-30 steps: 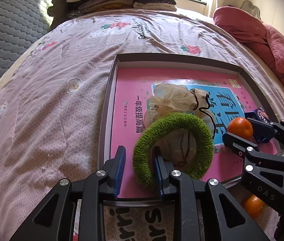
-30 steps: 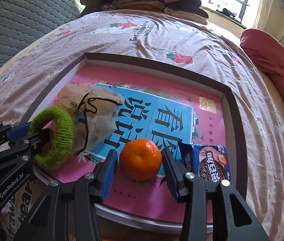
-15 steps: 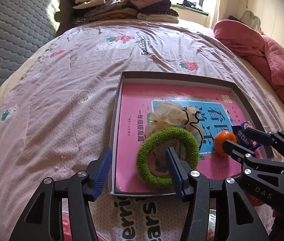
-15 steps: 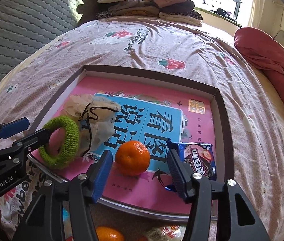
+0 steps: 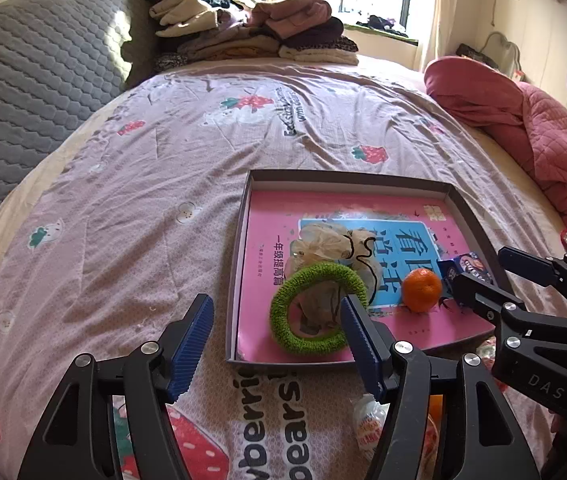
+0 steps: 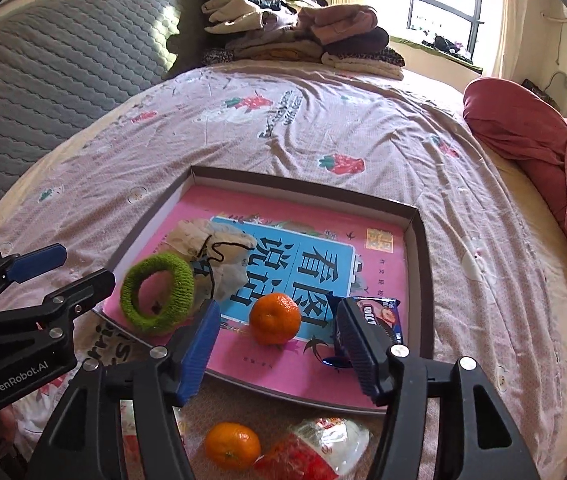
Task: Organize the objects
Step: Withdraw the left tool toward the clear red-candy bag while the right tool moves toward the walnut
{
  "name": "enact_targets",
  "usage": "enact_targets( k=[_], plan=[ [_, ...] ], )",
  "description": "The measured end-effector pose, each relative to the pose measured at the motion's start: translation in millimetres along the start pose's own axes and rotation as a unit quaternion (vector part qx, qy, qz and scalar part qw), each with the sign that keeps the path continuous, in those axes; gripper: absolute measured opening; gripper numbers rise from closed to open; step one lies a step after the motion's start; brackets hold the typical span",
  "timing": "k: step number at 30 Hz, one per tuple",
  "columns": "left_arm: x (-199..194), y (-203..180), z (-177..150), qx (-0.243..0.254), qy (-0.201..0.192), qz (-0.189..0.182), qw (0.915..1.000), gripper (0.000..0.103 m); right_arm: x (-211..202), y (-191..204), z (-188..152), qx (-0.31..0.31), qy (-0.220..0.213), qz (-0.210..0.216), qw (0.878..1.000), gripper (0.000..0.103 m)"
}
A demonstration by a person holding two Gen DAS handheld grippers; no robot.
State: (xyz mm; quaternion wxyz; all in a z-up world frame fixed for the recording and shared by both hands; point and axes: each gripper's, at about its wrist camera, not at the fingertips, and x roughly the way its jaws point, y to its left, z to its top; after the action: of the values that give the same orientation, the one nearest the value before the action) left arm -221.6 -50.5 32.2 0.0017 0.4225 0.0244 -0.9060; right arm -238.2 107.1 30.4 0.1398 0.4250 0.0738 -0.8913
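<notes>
Strawberry-print bedspread [image 6: 323,128] carries a shallow grey cardboard tray [image 6: 419,280] at centre frame, while a loose round orange mandarin [image 6: 232,450] lies bottom centre, directly beneath the spreading, empty right claw [image 6: 279,344], nearer than the likewise spreading, empty left claw [image 5: 277,344].

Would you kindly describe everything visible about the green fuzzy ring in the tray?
The green ring is a thick, fuzzy loop, seemingly knitted or chenille-like fabric, bright moss green with an open centre showing pink book cover beneath. It lies in the tray's near left corner, slightly tilted, its far edge propped on the crumpled beige drawstring pouch. No tool touches it: the left tool hangs above with jaws opening, empty.
</notes>
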Motion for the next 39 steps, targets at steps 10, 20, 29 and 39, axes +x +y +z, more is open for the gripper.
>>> enact_targets(
  k=[10,20,29,39],
  plan=[
    [-43.7,-6.1,-11.3,-0.002,-0.034,0.002,0.9994,0.068,-46.2,2.8,-4.3,-0.001,-0.041,0.002,0.999,0.061],
    [-66.8,-19.9,-22.5,0.009,-0.053,0.002,0.9986,0.069,-78.8,1.6,-18.9,0.006,-0.068,0.014,0.998,0.061],
    [-79.2,-25.5,-23.7,0.016,-0.062,-0.009,0.9979,0.069,-98.8,-1.7,-29.4,-0.004,-0.079,0.001,0.997,0.061],
    [-76.0,-30.7,-30.0,0.015,-0.056,-0.029,0.9979,0.069,-105.9,-3.1,-39.6,-0.004,-0.082,-0.004,0.997,0.061]
  ],
)
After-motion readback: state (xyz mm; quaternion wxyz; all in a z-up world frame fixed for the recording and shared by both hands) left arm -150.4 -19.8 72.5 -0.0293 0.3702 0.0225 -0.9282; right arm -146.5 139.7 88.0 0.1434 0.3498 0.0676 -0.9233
